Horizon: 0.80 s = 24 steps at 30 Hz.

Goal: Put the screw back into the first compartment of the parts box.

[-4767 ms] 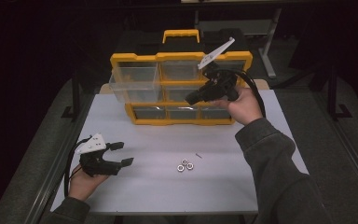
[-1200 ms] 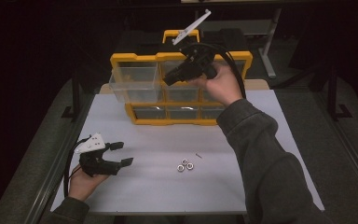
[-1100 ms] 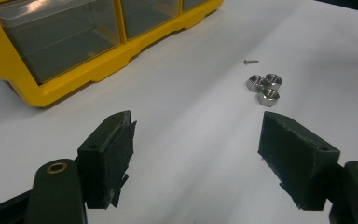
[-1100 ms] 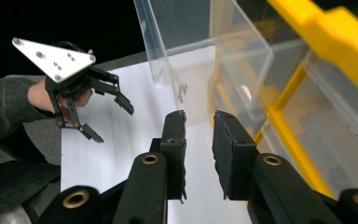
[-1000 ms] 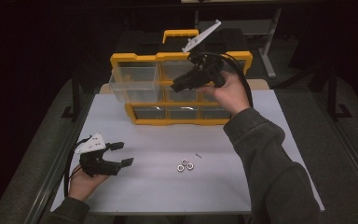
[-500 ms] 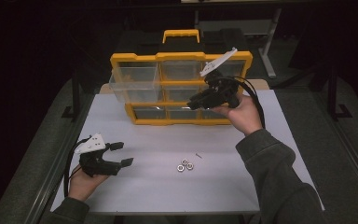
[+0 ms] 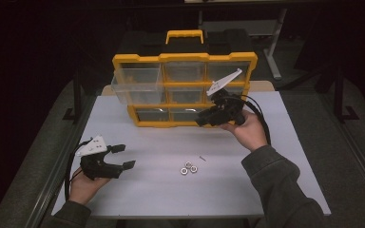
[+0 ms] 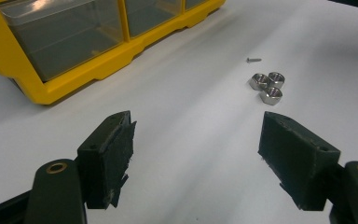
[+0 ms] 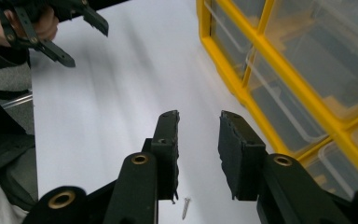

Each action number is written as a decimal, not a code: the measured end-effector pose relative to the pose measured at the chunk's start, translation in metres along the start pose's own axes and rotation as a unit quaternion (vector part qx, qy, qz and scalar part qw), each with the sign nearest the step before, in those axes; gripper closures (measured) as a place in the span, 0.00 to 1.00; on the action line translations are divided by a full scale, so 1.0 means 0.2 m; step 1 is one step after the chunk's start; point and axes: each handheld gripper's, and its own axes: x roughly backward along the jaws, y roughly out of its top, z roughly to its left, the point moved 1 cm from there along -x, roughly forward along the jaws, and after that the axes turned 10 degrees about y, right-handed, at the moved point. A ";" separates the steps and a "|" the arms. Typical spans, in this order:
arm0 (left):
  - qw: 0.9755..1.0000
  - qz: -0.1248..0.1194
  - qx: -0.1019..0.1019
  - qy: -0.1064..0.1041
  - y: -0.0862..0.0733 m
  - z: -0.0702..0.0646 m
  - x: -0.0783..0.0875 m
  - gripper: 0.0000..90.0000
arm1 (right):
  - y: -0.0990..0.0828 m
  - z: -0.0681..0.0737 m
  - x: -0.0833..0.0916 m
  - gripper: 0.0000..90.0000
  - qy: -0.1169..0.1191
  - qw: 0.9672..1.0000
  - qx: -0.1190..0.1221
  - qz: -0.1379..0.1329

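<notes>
We hold the right gripper (image 7: 204,121) low before the yellow organizer (image 7: 185,90), jaws just opening, nothing between them. Our left gripper (image 7: 121,156) rests wide apart and empty on the desk (image 7: 266,190), near three nuts (image 7: 188,168) and a small screw (image 7: 202,158).

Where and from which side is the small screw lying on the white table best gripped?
Grip the screw across its thin shaft, coming straight down from above. It lies flat on the table, apart from the three nuts, so there is room for a pad on each side. The right gripper is nearer and empty, its jaws just opening; narrow jaws suit so small a part.
</notes>
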 end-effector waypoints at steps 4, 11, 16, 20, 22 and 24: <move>1.000 -0.001 0.001 0.000 0.00 0.00 0.00 0.29 | -0.04 -0.01 -0.04 0.74 0.000 1.000 0.006 0.006; 1.000 -0.001 0.005 -0.001 0.00 0.00 0.00 0.29 | -0.11 -0.01 -0.09 0.74 0.003 1.000 -0.007 0.012; 1.000 0.002 0.002 -0.001 0.00 0.00 0.00 0.29 | -0.17 -0.01 -0.13 0.74 0.004 1.000 -0.025 0.015; 1.000 0.003 0.002 -0.001 0.00 0.00 0.00 0.29 | -0.21 -0.01 -0.17 0.74 0.005 0.999 -0.031 0.018; 1.000 0.003 0.001 -0.001 0.00 0.00 0.00 0.29 | -0.24 -0.02 -0.19 0.74 0.004 0.999 -0.032 0.020; 1.000 0.005 0.001 -0.001 0.00 0.00 0.00 0.29 | -0.26 -0.02 -0.22 0.74 0.005 0.999 -0.037 0.027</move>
